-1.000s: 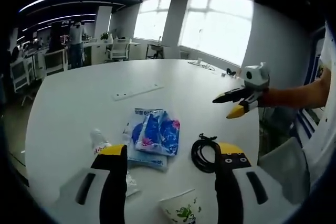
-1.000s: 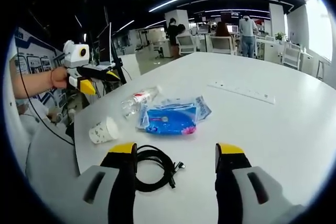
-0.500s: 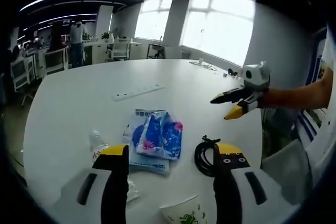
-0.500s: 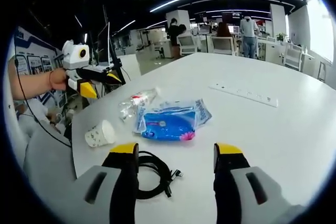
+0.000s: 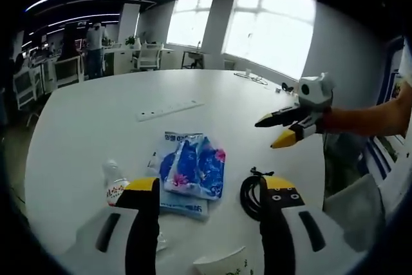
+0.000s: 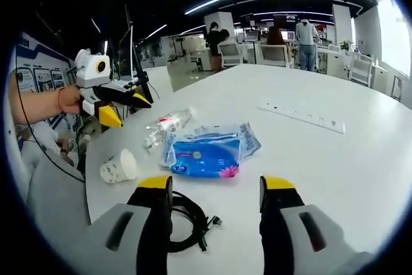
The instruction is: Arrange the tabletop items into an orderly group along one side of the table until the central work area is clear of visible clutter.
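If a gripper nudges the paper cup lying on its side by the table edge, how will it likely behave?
The paper cup lies on its side, so it would probably roll, curving since it tapers. It looks empty and thin, so likely light and easy to crush. Near the table edge, it may roll off.

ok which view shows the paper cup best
The right gripper view: the paper cup lies on its side near the table edge, fully visible. In the left gripper view the cup is cut off at the bottom, between that gripper's own tongs.
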### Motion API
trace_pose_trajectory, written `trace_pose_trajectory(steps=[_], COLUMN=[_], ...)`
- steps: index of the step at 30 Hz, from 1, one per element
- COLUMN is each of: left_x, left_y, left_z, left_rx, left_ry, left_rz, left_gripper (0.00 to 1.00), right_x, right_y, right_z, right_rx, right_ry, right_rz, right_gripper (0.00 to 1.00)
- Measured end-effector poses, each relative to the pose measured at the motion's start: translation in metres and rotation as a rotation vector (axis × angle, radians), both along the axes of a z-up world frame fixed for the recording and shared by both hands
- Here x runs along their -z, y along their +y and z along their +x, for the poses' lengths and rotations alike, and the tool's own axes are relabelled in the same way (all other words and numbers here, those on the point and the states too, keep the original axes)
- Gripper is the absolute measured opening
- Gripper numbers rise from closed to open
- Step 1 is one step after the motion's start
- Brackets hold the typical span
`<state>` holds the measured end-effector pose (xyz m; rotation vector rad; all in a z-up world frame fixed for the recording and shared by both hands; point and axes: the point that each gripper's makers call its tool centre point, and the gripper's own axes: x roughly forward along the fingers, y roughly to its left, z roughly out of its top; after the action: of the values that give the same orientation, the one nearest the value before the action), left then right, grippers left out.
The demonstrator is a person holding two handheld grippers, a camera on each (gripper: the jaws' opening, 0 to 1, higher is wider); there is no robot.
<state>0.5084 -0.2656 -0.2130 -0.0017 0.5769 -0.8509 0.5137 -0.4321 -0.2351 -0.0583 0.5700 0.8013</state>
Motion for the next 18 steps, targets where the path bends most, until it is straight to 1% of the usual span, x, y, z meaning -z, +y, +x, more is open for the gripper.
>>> trace_pose_trajectory(steps=[6, 11, 18], left_x=[0.005, 0.008, 0.017], left_y=[-0.003, -0.005, -0.01], left_z=[0.004, 0.008, 0.012], left_rx=[-0.007, -0.009, -0.011], left_ry=[0.009, 0.016, 0.033], left_rz=[0.004, 0.008, 0.027], left_gripper=[0.6, 0.6, 0.59], right_x=[0.001, 0.002, 0.004], right_y=[0.003, 0.007, 0.01], right_z=[0.007, 0.013, 0.018], right_rx=[-0.002, -0.004, -0.01], right_ry=[0.0, -0.001, 0.002], right_rz=[0.007, 0.011, 0.016], right_gripper=[0.52, 0.51, 0.49])
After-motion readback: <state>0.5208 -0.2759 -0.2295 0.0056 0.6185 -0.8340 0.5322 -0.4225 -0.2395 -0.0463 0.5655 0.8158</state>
